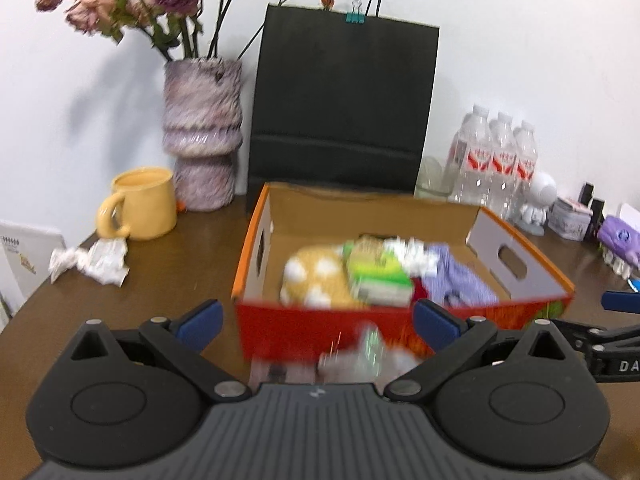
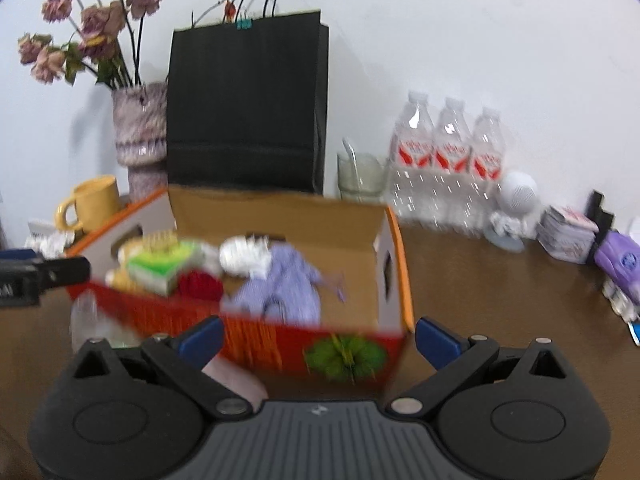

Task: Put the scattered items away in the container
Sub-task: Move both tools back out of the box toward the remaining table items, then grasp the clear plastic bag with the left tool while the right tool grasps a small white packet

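The left gripper point(image 1: 318, 316) is standing with its 2 blue-tipped fingers point(image 1: 200, 320) spread wide apart and gripping nothing. Just below and between them a blurred clear plastic item point(image 1: 360, 354) is lying on the brown table point(image 1: 168, 280), against the red front wall of the cardboard box point(image 1: 520, 264).

The right gripper point(image 2: 318, 338) is likewise gaping fully, its fingers point(image 2: 438, 340) bracketing the box's near right corner point(image 2: 348, 356) without touching it and carrying nothing.

Inside the box a yellow spotted cloth point(image 1: 316, 280), a green packet point(image 1: 380, 276), a crumpled white wad point(image 1: 412, 256) and a lilac checked fabric point(image 1: 460, 280) are sitting together; something red point(image 2: 200, 284) is showing beneath the packet.

Outside the box, crumpled white paper point(image 1: 96, 260) is lying to the left, near a yellow mug point(image 1: 140, 204). Behind are standing a vase of dried roses point(image 1: 202, 136), a black paper bag point(image 1: 340, 108), a glass point(image 2: 360, 176) and 3 water bottles point(image 1: 496, 156). A purple package point(image 2: 620, 260) is resting far right.
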